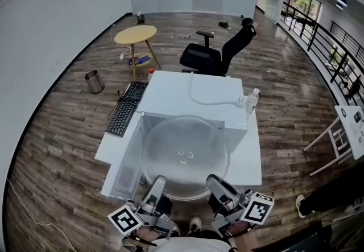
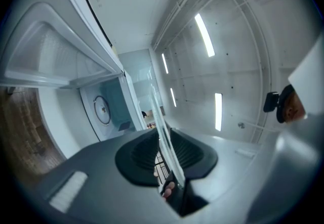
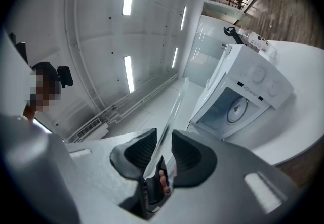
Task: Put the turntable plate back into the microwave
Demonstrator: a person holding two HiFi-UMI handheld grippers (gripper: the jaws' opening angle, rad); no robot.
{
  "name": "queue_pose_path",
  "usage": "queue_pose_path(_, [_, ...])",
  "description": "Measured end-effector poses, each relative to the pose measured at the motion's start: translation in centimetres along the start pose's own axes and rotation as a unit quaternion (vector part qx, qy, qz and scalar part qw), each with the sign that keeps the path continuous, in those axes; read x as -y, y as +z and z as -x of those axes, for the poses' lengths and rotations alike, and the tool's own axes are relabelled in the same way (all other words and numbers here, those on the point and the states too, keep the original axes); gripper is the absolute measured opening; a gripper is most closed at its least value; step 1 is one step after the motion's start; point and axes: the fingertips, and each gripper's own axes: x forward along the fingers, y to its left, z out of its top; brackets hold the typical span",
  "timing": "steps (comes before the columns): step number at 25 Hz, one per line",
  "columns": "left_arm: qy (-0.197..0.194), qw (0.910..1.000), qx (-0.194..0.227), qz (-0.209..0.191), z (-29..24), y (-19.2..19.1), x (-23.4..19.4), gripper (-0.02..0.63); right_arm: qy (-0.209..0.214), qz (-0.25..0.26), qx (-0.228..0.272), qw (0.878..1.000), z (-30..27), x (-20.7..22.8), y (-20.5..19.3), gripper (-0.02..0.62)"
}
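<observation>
A round clear glass turntable plate [image 1: 185,157] hangs level in front of the white microwave [image 1: 190,94], whose door [image 1: 128,160] stands open to the left. My left gripper [image 1: 159,182] is shut on the plate's near-left rim and my right gripper [image 1: 215,182] on its near-right rim. In the left gripper view the plate [image 2: 163,127] runs edge-on between the pads of the left gripper [image 2: 164,154], with the microwave cavity [image 2: 104,109] ahead. The right gripper view has the plate's rim [image 3: 169,117] clamped in the right gripper [image 3: 163,154], and the cavity [image 3: 235,109] beyond.
The microwave stands on a white table [image 1: 253,160], with a black keyboard [image 1: 126,110] at its left and a bottle [image 1: 252,100] at its right. A white cable [image 1: 210,100] lies on the microwave's top. Behind are an office chair [image 1: 219,54], a round yellow table [image 1: 135,34] and a bin [image 1: 94,81].
</observation>
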Motion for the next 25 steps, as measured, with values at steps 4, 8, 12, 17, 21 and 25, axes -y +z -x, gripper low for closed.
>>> queue_pose_path(4, [0.005, 1.0000, -0.004, 0.007, 0.8, 0.4, -0.7, 0.080, -0.008, -0.006, 0.004, 1.000, -0.3, 0.3, -1.1, 0.100])
queue_pose_path(8, [0.006, 0.9998, -0.017, 0.008, 1.6, 0.5, -1.7, 0.081, -0.017, 0.001, 0.004, 1.000, -0.3, 0.3, -2.2, 0.100])
queue_pose_path(12, [0.009, 0.9995, -0.028, 0.009, 2.0, 0.6, -2.8, 0.083, -0.025, -0.002, 0.009, 1.000, -0.4, 0.9, -3.1, 0.100])
queue_pose_path(17, [0.014, 0.9993, -0.030, 0.015, 2.7, 0.5, -4.4, 0.080, -0.021, -0.008, 0.008, 1.000, -0.3, 2.5, -4.6, 0.100])
queue_pose_path(21, [0.038, 0.9987, -0.032, 0.016, 3.3, -0.1, -6.5, 0.080, -0.015, -0.011, -0.009, 1.000, -0.4, 4.4, -5.6, 0.105])
queue_pose_path(25, [0.051, 0.9981, -0.033, 0.001, 2.9, -0.1, -8.8, 0.080, -0.011, -0.005, -0.017, 1.000, -1.1, 6.2, -5.6, 0.104])
